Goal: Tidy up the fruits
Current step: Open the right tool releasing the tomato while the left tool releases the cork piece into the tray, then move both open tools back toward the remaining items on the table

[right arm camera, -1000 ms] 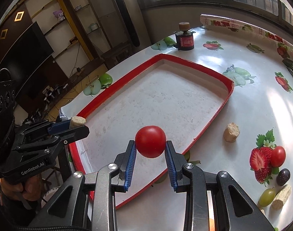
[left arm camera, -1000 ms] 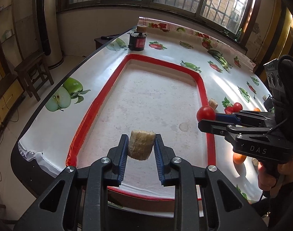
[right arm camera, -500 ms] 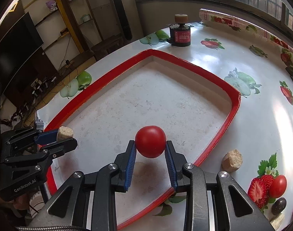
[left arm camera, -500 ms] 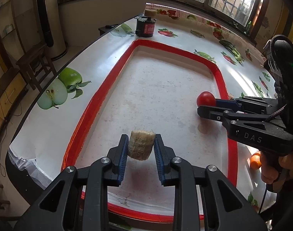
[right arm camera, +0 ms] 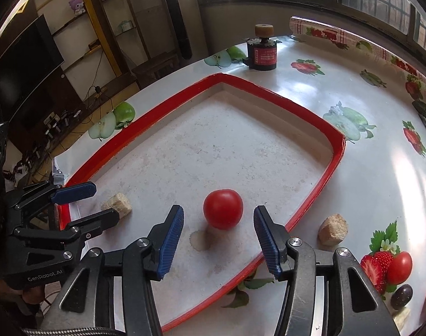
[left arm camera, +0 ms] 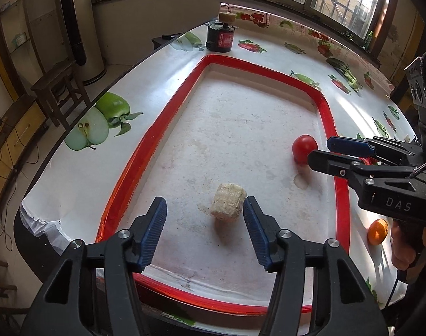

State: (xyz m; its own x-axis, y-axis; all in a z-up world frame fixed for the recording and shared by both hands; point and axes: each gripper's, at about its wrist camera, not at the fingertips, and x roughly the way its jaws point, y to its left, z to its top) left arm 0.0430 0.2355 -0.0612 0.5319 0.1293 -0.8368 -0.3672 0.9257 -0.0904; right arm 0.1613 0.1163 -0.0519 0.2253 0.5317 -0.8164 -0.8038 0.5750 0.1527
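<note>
Fruits gathered for sorting now lie inside the red-rimmed tray [left arm camera: 168, 128]: a red tomato [right arm camera: 223, 209] near its right edge and a pale, fibrous chunk [left arm camera: 228, 201] toward the near end, both resting on the tray's white floor. The left tongs [left arm camera: 203, 226] have just been opening, and their blue pads stand clear on either side of the chunk, which sits free on the tray between them. The right tongs [right arm camera: 218, 242] have likewise just been opening; the tomato sits between and slightly beyond their tips, touching neither pad. Both tools point steeply down at the tray, a posture that suggests each piece was meant to be set down gently, not dropped. More produce waits outside the rim on the fruit-printed desk [right arm camera: 381, 173]: a second pale chunk [right arm camera: 333, 229] just beside the tray's right wall, a dark grape [right arm camera: 401, 296] and an orange fruit [left arm camera: 377, 231] farther right. A black canister [right arm camera: 263, 51] with a red label stands well apart at the far end. Judging by what remains outside, the sorting is only partly done.
</note>
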